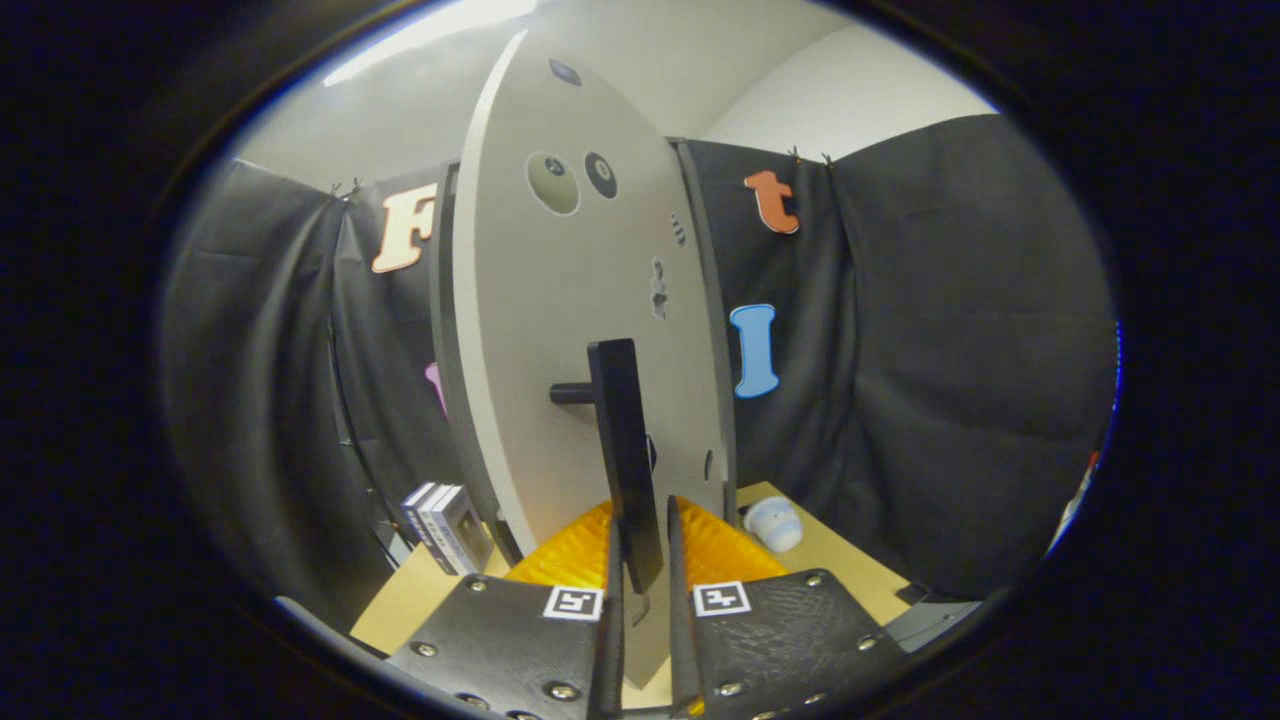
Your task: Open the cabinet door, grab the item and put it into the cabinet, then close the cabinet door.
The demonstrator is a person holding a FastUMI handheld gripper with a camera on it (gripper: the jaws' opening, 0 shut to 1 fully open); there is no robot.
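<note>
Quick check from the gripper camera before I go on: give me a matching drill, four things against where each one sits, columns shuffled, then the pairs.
Things:
1. door handle
2. small boxes
3. white round item
4. cabinet door

Places:
A. on the table right of the door
B. upright, edge toward the camera, carrying the handle
C. between the fingers of the gripper
D. on the table left of the door

Pairs: 1-C, 2-D, 3-A, 4-B
</note>
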